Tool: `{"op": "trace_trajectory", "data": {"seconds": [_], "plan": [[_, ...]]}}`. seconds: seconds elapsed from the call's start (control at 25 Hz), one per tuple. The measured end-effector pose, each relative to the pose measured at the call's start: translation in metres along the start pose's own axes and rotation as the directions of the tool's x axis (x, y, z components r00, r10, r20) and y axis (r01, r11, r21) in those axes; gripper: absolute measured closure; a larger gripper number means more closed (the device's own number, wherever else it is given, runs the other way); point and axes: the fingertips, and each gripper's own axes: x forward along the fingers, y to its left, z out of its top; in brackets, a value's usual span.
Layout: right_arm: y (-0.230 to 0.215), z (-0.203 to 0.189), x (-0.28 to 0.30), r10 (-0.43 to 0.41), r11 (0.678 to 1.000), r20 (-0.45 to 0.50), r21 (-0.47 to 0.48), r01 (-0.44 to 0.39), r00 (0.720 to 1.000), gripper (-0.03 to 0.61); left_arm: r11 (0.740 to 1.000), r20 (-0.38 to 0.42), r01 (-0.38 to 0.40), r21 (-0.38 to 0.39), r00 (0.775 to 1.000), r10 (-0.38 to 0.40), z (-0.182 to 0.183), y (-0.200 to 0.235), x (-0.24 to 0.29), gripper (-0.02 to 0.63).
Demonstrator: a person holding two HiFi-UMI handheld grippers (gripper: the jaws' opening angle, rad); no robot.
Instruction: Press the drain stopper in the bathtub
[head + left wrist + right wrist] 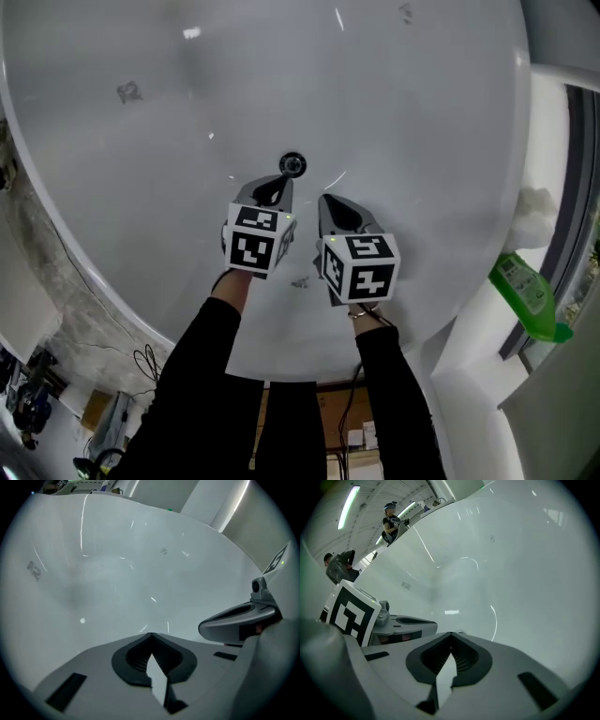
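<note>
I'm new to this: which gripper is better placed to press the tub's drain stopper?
Probably left. The left gripper, shut, has its tip right by the drain stopper; the right gripper, also shut, sits farther aside.

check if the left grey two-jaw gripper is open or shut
Shut. The left grey two-jaw gripper shows its jaws meeting at the tips in its own view, with nothing between them.
</note>
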Motion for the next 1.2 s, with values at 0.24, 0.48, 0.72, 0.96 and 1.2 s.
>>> {"op": "trace_trajectory", "data": {"seconds": [0.24, 0.48, 0.72, 0.96, 1.2], "plan": [[-0.006, 0.004, 0.030, 0.004, 1.000, -0.022, -0.004, -0.004, 1.000, 0.577, 1.000, -0.018, -0.002, -0.001, 1.000, 0.002, -0.004, 0.013, 0.031, 0.609], [-0.013, 0.001, 0.054, -0.004, 1.000, -0.033, 0.002, 0.004, 0.999, 0.577, 1.000, -0.037, 0.005, -0.001, 0.999, -0.005, -0.013, 0.024, 0.057, 0.609], [-0.021, -0.008, 0.073, 0.000, 1.000, -0.056, 0.008, 0.001, 0.998, 0.577, 1.000, -0.063, 0.005, -0.020, 0.998, -0.007, -0.030, 0.028, 0.078, 0.609], [-0.028, -0.018, 0.089, -0.002, 1.000, -0.082, 0.005, 0.002, 0.997, 0.577, 0.998, -0.080, 0.000, -0.059, 0.997, -0.005, -0.045, 0.033, 0.093, 0.609], [-0.032, -0.028, 0.103, 0.001, 1.000, -0.097, 0.014, 0.001, 0.995, 0.576, 0.996, -0.096, -0.020, -0.081, 0.995, 0.012, -0.062, 0.039, 0.106, 0.609]]}}
